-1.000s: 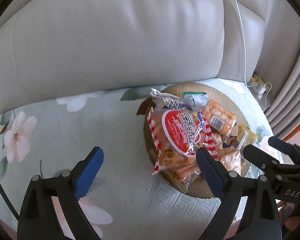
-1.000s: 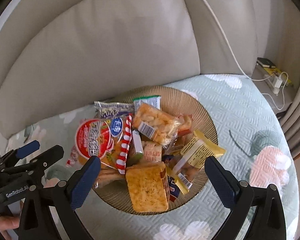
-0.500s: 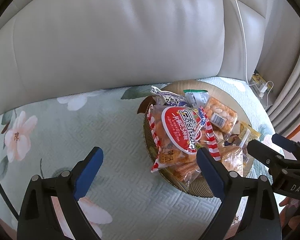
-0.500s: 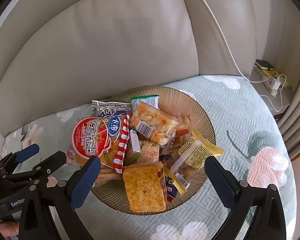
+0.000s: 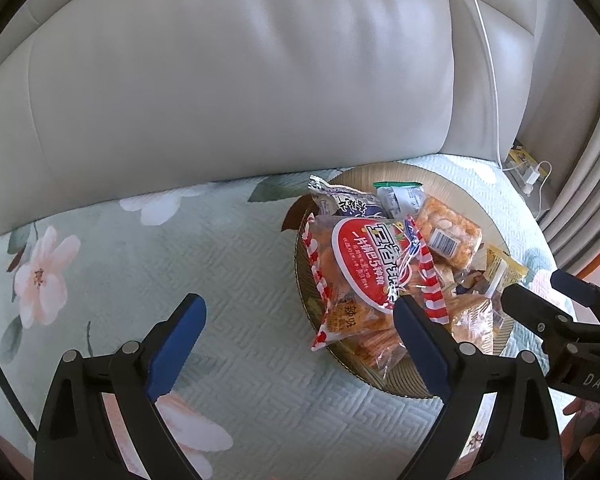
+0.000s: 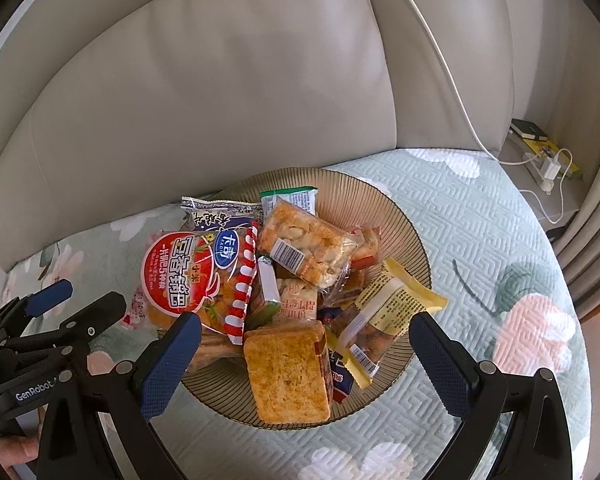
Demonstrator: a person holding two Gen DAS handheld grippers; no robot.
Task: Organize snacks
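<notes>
Hovering low over the seat cushion (image 6: 480, 240), the right gripper (image 6: 306, 354) and left gripper (image 5: 300, 340) both gape wide, holding nothing. Just beyond, snack packets (image 6: 300, 256) lie heaped in a ribbed bowl (image 6: 404, 220). Behind rises the sofa backrest (image 5: 240, 80).

Snack pile (image 6: 284, 292) fills bowl (image 6: 404, 220); cushion (image 5: 180, 264) left open.

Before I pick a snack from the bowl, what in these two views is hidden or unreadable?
- Lower layers of the bowl: buried under the red round-label bag and toast pack, both views.
- Bowl's near rim, left wrist view: behind the left gripper.
- Small items by the white cable, right edge of both views: too small to identify.
- Yellow packet print: too small to read.
</notes>
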